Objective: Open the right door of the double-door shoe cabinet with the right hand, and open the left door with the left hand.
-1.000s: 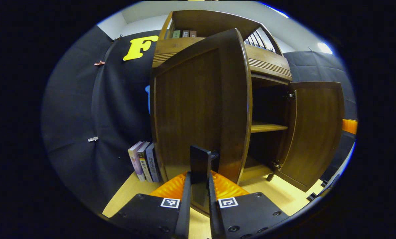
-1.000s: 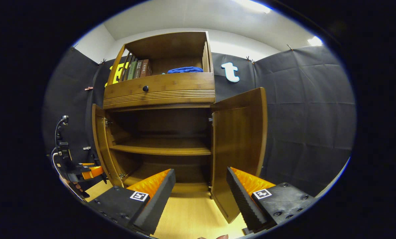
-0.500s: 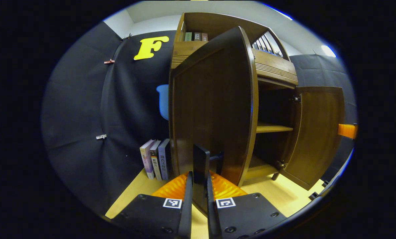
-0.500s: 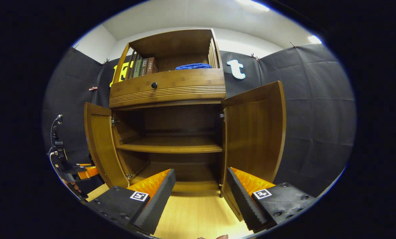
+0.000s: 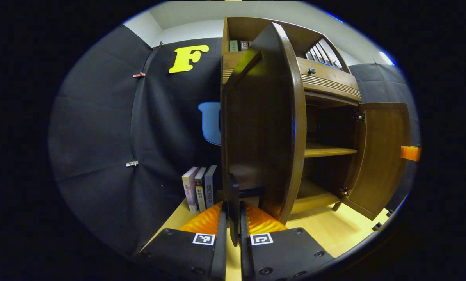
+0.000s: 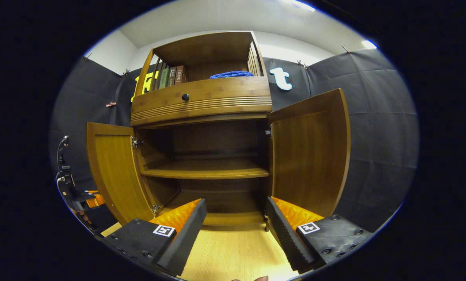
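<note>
The wooden shoe cabinet (image 6: 201,101) stands with both lower doors swung out. In the left gripper view the left door (image 5: 264,125) is nearly edge-on, and my left gripper (image 5: 233,210) is shut on its dark handle (image 5: 233,191). The right door (image 5: 381,156) stands wide beyond it. In the right gripper view the left door (image 6: 116,171) and right door (image 6: 311,152) flank the bare inner shelf (image 6: 205,171). My right gripper (image 6: 236,207) hangs open in front of the cabinet, touching nothing. The left gripper (image 6: 86,199) and a hand sit at the far left.
A few books (image 5: 200,189) stand on the wooden floor (image 6: 233,253) beside the cabinet's left side. Above the doors is a drawer with a dark knob (image 6: 185,96). The top shelf holds books (image 6: 170,76) and a blue cloth (image 6: 231,74). Black cloth walls surround the booth.
The left door has swung further out with my left gripper still clamped on its handle. The right gripper stays open, and its view has shifted so both doors look wider apart.
</note>
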Tool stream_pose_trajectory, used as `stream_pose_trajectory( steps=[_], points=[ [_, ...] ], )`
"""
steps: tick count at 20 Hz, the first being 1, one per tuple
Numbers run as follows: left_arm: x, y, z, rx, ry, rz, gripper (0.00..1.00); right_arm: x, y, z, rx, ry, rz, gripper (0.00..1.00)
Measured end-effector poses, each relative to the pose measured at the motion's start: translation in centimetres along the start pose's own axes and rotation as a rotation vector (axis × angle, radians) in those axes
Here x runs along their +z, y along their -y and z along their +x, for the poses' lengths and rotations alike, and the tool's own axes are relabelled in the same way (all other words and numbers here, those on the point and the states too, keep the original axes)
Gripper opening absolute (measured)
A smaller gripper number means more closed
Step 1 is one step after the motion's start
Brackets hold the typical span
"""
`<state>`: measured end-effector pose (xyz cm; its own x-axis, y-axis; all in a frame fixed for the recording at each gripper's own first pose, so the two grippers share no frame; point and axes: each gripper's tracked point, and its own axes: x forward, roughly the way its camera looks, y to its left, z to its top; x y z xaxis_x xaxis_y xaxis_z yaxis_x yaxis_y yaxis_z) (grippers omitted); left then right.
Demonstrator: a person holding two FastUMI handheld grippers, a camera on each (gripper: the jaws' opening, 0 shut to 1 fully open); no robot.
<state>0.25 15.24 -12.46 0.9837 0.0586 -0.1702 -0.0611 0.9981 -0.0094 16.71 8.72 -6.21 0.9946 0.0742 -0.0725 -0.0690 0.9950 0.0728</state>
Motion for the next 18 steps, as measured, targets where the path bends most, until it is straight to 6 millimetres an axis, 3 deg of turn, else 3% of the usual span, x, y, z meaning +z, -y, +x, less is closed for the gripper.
stream_pose_trajectory(
  steps=[7, 8, 11, 18],
  points=[
    [0.1, -2.5, -0.3, -0.016, -0.003, -0.034, 0.14, 0.6, -1.9, 1.2, 0.051, 0.014, 0.019, 0.98],
    [0.0, -2.8, -0.4, -0.011, -0.007, -0.035, 0.08, 0.8, -2.3, 1.8, 0.064, 0.018, 0.021, 0.98],
    [0.1, -2.9, -0.7, 0.012, -0.022, -0.039, 0.1, 1.5, -2.9, 3.5, 0.098, 0.013, 0.01, 1.0],
    [-0.3, -3.5, -3.7, 0.097, -0.017, -0.04, 0.11, 2.3, -3.5, 4.1, 0.125, 0.017, 0.015, 0.98]
  ],
)
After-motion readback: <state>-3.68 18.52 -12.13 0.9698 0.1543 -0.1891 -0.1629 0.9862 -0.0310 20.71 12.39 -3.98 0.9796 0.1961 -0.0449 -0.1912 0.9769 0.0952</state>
